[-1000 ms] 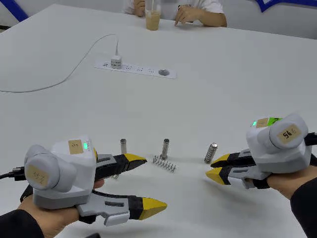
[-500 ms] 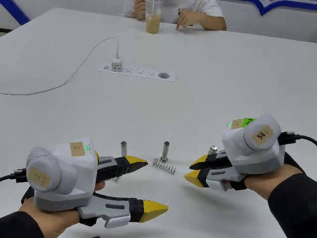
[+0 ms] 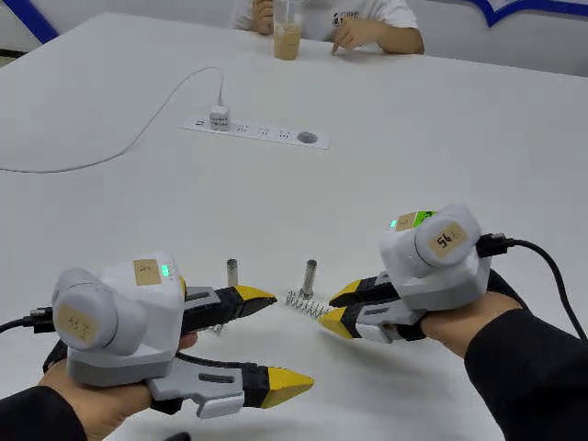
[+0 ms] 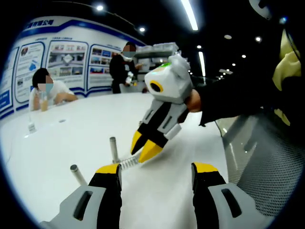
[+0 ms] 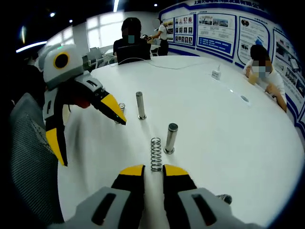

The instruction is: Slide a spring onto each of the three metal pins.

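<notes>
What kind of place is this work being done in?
Probably an office meeting room or showroom: a large white table with a long white power strip on it, blue-and-white information posters along the wall, and a person seated at the far edge.

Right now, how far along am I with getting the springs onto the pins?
Done: nothing I can confirm. The left-hand pin and the middle pin both stand bare, and the third is hidden behind the right gripper. In hand: that gripper's open jaws point at a spring lying by the middle pin, not yet gripped. The left gripper hangs open and empty. Left: at least those two pins.
</notes>
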A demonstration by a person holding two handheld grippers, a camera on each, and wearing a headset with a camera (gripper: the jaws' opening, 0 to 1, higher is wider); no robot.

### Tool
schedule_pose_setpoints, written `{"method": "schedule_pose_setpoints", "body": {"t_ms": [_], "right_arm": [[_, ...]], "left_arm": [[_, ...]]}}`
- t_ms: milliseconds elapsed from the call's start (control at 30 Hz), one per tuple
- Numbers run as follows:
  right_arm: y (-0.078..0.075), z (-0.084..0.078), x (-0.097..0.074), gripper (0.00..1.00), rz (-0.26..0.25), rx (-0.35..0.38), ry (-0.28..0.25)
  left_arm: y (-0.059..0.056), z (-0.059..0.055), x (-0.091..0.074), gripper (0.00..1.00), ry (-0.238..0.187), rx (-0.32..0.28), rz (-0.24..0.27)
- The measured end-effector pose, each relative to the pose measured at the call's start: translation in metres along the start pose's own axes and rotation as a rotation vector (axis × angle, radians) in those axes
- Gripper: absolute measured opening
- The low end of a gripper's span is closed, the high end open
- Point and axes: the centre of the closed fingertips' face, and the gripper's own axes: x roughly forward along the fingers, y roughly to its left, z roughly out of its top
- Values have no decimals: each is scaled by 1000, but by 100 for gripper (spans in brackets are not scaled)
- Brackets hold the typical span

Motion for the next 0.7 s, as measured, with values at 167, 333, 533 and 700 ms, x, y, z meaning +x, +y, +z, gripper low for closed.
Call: {"method": "schedule_pose_setpoints", "body": {"t_ms": [167,333,533,700], "right_arm": [[0,-2,7,16,6,2,9],[0,-4,10,15,6,3,19],[1,-6,10,12,7,-3,23],[4,-7,5,12,19,2,26]], "left_arm": [[1,0,0,60,-2,-2,3],[1,0,0,60,-3,-2,5],[2,0,1,60,-2,-3,5],[2,0,1,59,1,-1,5]]}}
